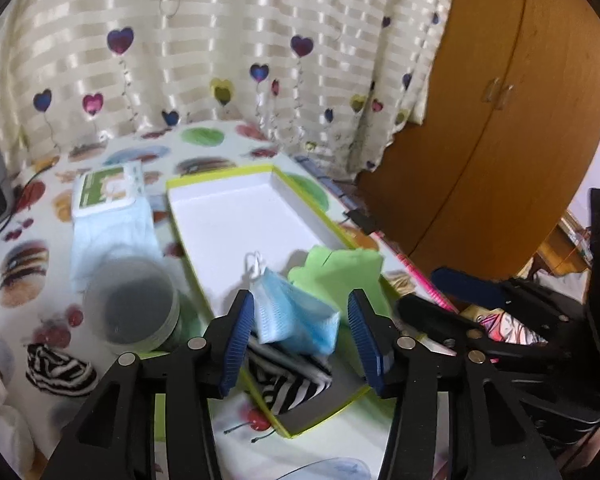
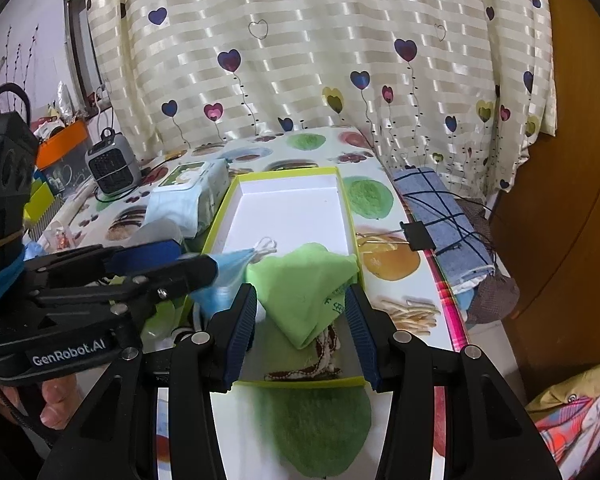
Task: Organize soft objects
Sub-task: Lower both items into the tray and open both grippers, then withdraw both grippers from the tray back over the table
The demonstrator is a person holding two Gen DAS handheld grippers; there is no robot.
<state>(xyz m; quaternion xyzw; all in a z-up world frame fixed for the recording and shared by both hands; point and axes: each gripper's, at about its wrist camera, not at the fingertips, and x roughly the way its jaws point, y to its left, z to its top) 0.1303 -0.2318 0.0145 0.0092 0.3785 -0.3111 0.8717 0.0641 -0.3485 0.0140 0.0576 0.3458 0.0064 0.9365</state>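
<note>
A shallow white box with a lime-green rim (image 1: 220,174) (image 2: 288,174) lies on the fruit-print table. At its near end a light blue face mask (image 1: 292,312) (image 2: 232,268) rests on a black-and-white striped sock (image 1: 288,384). My left gripper (image 1: 302,334) is open around the mask, its pads beside it and not pressing. A folded green cloth (image 2: 304,296) (image 1: 340,268) lies in the box beside the mask, over a brown-patterned fabric (image 2: 324,344). My right gripper (image 2: 300,330) stands open on either side of that cloth.
Left of the box stand a round lidded jar (image 1: 134,304), a wipes pack (image 1: 108,188) on pale blue cloth, and a second striped sock (image 1: 58,368). A small heater (image 2: 112,168) sits back left. A blue checked cloth (image 2: 440,216) and binder clip (image 2: 418,236) lie right. A wardrobe (image 1: 500,120) stands right.
</note>
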